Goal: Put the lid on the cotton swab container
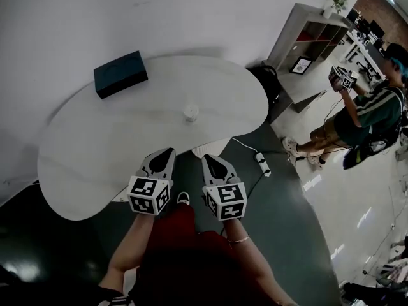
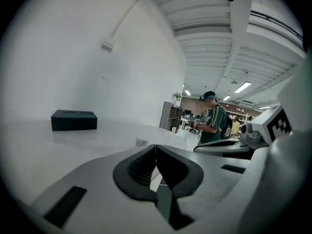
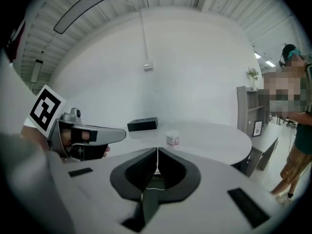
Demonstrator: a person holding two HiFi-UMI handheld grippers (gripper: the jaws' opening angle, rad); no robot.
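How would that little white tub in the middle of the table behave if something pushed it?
The tub looks small and plastic, so it is probably light. It stands upright on a smooth white table, so a low push would likely slide it, while a high one might tip it. It seems round, so it could roll once it is on its side.

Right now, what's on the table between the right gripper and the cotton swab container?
Nothing. Only bare table lies between the right gripper and the cotton swab container; the head view and right gripper view both show it.
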